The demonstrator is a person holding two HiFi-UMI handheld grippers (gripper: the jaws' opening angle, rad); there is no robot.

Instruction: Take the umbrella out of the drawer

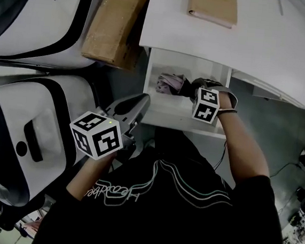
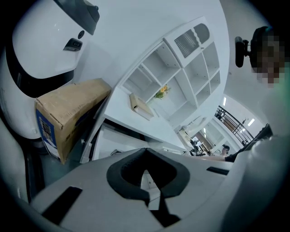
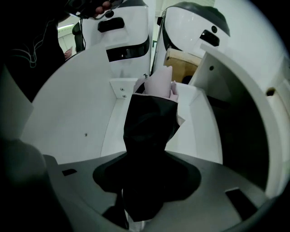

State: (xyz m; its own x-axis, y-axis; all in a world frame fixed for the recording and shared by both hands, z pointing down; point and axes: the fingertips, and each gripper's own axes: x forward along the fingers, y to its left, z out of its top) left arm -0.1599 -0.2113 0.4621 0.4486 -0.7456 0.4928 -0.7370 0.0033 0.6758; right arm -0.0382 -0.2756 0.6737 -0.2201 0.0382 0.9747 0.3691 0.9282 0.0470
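The white drawer (image 1: 161,116) stands pulled out under the desk. Inside lies a folded umbrella (image 1: 168,84) with pink cloth and a black sleeve. My right gripper (image 1: 191,89) points steeply down into the drawer and is shut on the umbrella's black end. In the right gripper view the umbrella (image 3: 150,121) rises from between the jaws of the right gripper (image 3: 147,158), its pink end lifted off the drawer floor (image 3: 199,136). My left gripper (image 1: 143,100) hovers by the drawer's left front corner, shut and holding nothing. The left gripper (image 2: 146,152) shows its tips together.
A cardboard box (image 1: 116,24) leans left of the desk (image 1: 256,43). A tan book (image 1: 213,6) lies on the desk top. Large white and black casings (image 1: 22,133) fill the left side. The person's torso is just in front of the drawer.
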